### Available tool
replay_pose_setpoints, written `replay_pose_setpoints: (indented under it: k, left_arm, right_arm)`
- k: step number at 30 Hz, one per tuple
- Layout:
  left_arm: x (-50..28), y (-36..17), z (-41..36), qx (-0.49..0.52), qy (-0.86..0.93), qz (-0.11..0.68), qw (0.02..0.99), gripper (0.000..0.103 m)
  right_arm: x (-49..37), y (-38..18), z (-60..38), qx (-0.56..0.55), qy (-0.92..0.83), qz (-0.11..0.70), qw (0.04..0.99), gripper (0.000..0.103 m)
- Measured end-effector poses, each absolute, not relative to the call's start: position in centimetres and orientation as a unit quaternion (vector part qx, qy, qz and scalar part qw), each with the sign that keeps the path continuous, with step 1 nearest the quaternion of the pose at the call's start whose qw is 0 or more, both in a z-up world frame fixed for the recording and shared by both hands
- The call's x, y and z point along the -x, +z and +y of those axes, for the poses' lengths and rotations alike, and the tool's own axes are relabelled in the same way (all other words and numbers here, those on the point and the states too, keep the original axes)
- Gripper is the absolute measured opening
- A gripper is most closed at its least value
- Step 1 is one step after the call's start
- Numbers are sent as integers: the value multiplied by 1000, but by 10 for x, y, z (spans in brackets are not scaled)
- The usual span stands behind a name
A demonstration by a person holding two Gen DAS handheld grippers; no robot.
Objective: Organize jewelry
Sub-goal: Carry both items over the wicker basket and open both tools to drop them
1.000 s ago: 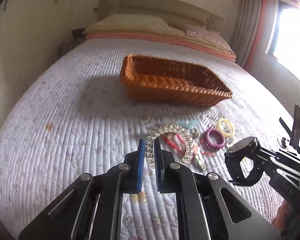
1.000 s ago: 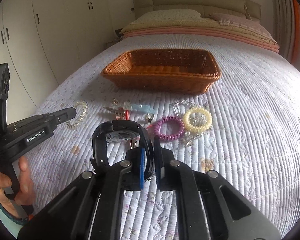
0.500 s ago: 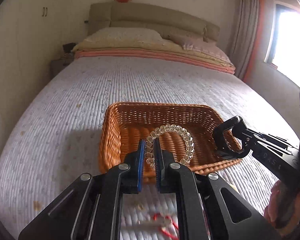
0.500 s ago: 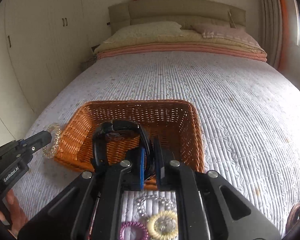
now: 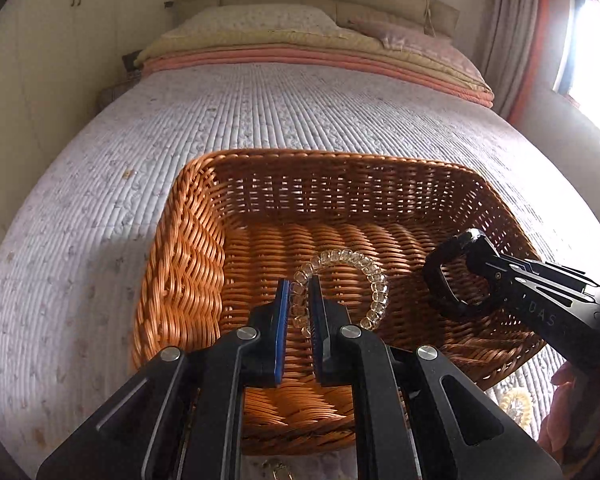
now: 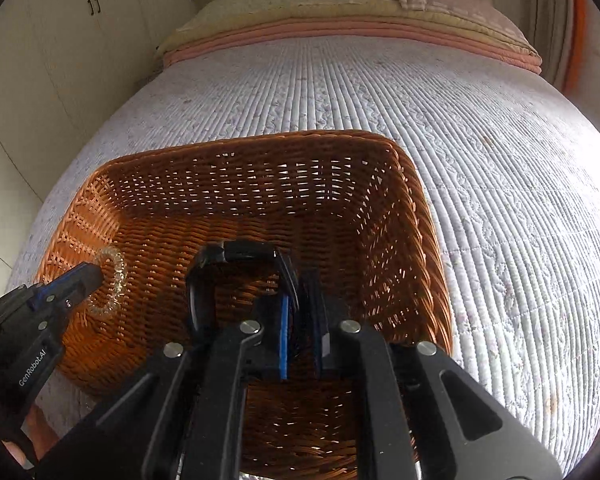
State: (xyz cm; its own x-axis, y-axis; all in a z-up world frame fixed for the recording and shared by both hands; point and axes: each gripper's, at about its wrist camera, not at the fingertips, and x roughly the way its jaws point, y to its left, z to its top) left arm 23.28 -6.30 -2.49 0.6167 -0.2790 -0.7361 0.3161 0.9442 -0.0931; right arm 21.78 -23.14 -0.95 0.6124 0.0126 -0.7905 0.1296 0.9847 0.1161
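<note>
Left wrist view shows my left gripper (image 5: 299, 280) clamped on a clear beaded bracelet (image 5: 364, 276), which hangs over the near left part of the wicker basket (image 5: 188, 248). My right gripper (image 6: 300, 276) is clamped on the strap of a black wristwatch (image 6: 236, 252) and holds it over the middle of the same basket. I see no other thing on the basket floor. Both pieces are in the air above it, not touching the weave.

I judge that the step in hand is the delivery: both pieces are carried over the basket and wait for release. The next move, I think, calls for a little lowering and then opening each pair of tongs, so that the bracelet and the watch drop inside without bouncing out.

Both grippers point steeply downward into the basket, side by side, the left one near the left wall. One small gold piece (image 5: 278, 470) lies on the bedspread (image 5: 100, 200), just near of the basket.
</note>
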Motion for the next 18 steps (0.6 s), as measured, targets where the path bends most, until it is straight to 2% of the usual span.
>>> replay_pose_setpoints:
  k: [2, 5, 7, 9, 11, 18]
  left_arm:
    - [-233, -27, -64, -25, -162, 408, 898, 10]
    - [-229, -23, -60, -25, -160, 404, 900, 36]
    - [-217, -12, -53, -12, -170, 388, 906, 38]
    - [-203, 2, -43, 9, -186, 372, 909, 39]
    - [-184, 22, -30, 28, -198, 350, 915, 42]
    - [-113, 80, 0, 51, -211, 284, 934, 45]
  right_arm:
    - [-216, -9, -231, -87, -28, 437, 895, 11]
    - [-214, -5, -234, -99, -24, 436, 894, 14]
    - [-205, 5, -237, -101, -23, 426, 899, 19]
    - [-189, 18, -239, -103, -19, 412, 905, 38]
    - [-169, 36, -239, -100, -17, 389, 916, 45]
    - [-97, 95, -233, -79, 3, 318, 945, 45]
